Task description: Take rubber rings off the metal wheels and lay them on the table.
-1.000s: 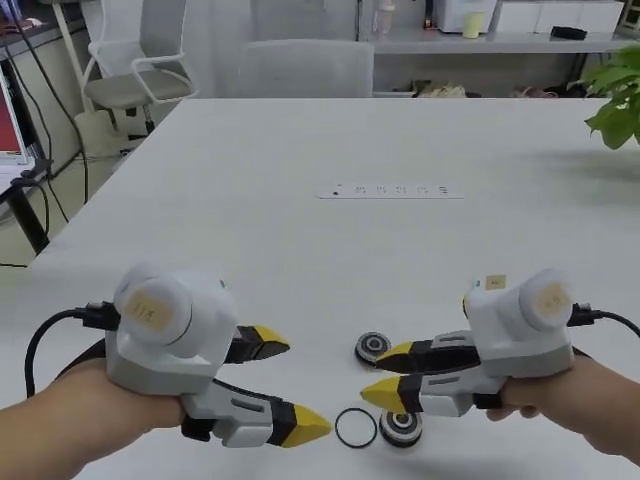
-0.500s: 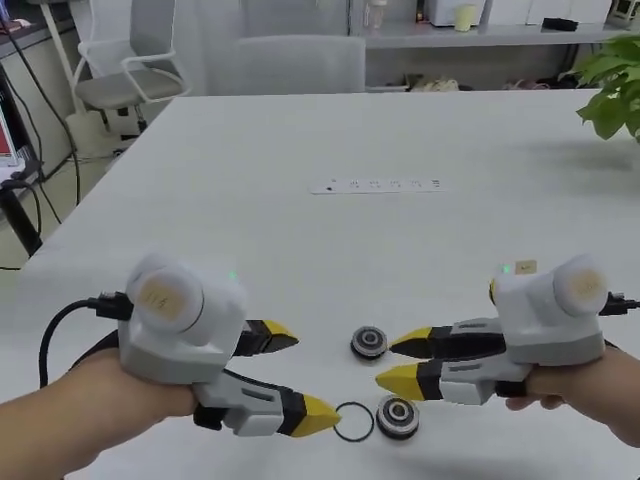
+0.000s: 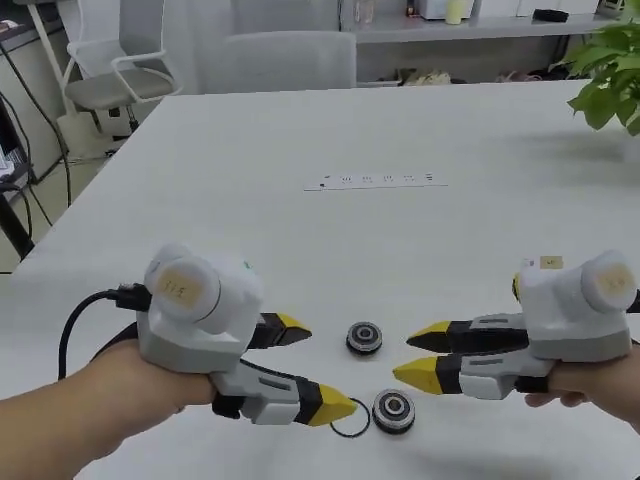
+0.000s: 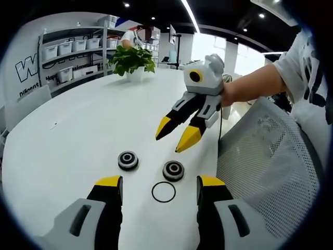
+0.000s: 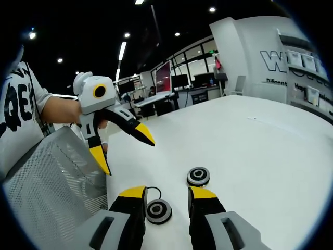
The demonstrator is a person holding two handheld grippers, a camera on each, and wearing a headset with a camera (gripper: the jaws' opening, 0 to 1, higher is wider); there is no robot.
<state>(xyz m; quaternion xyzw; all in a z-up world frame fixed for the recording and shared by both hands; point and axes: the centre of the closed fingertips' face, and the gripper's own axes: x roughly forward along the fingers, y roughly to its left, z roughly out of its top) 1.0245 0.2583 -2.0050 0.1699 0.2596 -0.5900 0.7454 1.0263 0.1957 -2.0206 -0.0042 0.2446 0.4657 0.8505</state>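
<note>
left gripper: near left, held in the left hand; jaws spread wide, nothing between them; 1 yellow tip points toward the far wheel, and the other overlaps the left edge of the rubber ring in the head view.
right gripper: near right, held in the right hand; jaws parted by a narrower gap than the left pair, gripping nothing; tips point left toward the left gripper, apart from it.
rubber ring: 1 thin black loop, loose and flat on the table; the item nearest the person; in the left gripper view it lies between that gripper's 2 jaws, level with their tips; whether a tip touches it cannot be told.
near wheel: 1 metal wheel, flat on the table, just right of the rubber ring; nearer to the person than the right gripper's tips; in the right gripper view it sits between that gripper's 2 jaws.
far wheel: 1 metal wheel with a dark outer band, lying flat just beyond the near wheel; between the tips of the 2 grippers, touching neither.
table: broad white top; carries the ring and both wheels close to its near edge.
white strip: row of small dark marks, mid-table, well beyond the wheels.
grey chair: at the table's far edge.
white chair: far left, off the table.
plant: green leaves, far right.
</note>
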